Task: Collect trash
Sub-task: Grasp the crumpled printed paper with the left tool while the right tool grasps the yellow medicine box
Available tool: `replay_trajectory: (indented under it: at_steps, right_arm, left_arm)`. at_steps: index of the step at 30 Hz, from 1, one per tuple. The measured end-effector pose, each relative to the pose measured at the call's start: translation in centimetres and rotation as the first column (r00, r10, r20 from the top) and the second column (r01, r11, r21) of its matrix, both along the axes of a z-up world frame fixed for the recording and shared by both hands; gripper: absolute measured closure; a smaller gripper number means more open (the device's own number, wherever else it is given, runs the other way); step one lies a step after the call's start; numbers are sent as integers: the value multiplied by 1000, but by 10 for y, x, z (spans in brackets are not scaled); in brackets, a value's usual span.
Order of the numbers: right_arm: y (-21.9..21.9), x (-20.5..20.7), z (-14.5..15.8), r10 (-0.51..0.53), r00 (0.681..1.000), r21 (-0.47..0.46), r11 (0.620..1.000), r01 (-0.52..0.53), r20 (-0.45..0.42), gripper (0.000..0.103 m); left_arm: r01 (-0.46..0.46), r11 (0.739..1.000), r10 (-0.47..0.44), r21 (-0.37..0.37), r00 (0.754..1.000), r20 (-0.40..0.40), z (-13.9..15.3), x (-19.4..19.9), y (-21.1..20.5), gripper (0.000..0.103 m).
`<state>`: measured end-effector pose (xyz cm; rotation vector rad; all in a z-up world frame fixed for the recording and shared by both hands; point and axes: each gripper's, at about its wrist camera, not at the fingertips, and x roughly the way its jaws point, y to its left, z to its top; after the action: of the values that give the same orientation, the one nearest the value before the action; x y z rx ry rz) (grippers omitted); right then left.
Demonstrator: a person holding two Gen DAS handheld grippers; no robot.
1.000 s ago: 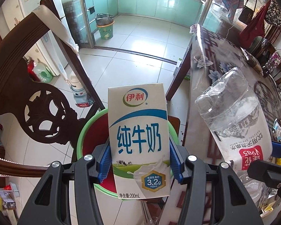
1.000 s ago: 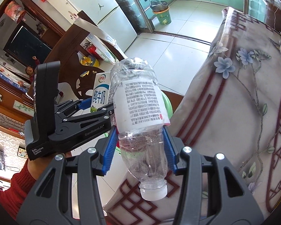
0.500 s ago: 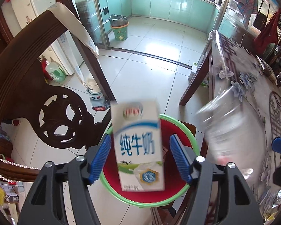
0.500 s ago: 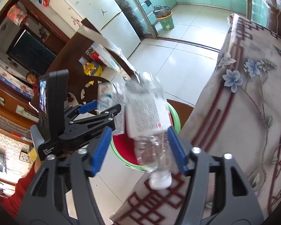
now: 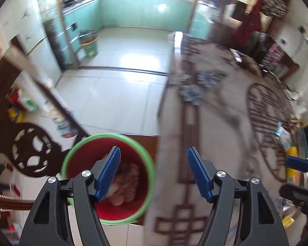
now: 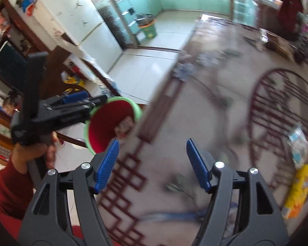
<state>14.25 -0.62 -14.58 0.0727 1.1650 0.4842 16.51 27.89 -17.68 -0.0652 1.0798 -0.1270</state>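
A red bin with a green rim (image 5: 145,160) sits beside the patterned counter (image 5: 215,123), crumpled trash (image 5: 125,184) inside. Left claw (image 5: 153,174) and right claw (image 6: 152,165) both gape wide, empty. A yellow wrapper (image 6: 297,186) lies on the counter.

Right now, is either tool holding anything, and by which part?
Nothing held. The left tool and the right tool are both open, with empty gaps between the blue pads. The red bin sits below, beside the table.
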Motion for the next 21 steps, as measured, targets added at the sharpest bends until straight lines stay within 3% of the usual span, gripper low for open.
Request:
replay_trajectory:
  at_steps: [4, 7, 12, 15, 17, 19, 21]
  right_arm:
    - [-69, -22, -9, -147, 989, -64, 987, 145, -31, 35]
    - [-130, -47, -16, -276, 960, -115, 956, 269, -51, 32]
    - [-212, -92, -30, -370, 923, -245, 909, 336, -106, 27]
    - [-236, -121, -47, -312, 931, -312, 918, 245, -187, 25]
    - [-241, -144, -61, -211, 940, -352, 930, 108, -269, 25]
    - [-240, -165, -70, -87, 941, -343, 939, -32, -328, 25]
    - [-237, -180, -75, 15, 936, -318, 939, -134, -352, 15]
  left_arm:
    - [148, 989, -148, -25, 989, 2, 5, -3, -63, 36]
    - [246, 969, -246, -34, 969, -8, 5, -5, -110, 36]
    - [377, 924, -380, -70, 925, -26, 4, -21, -183, 36]
    - [451, 889, -455, -85, 890, -38, 2, -34, -222, 35]
    - [490, 866, -496, -98, 867, -50, -1, -45, -246, 35]
    - [532, 839, -541, -114, 838, -68, -6, -57, -272, 34]
    - [558, 821, -568, -119, 819, -81, -10, -67, -293, 31]
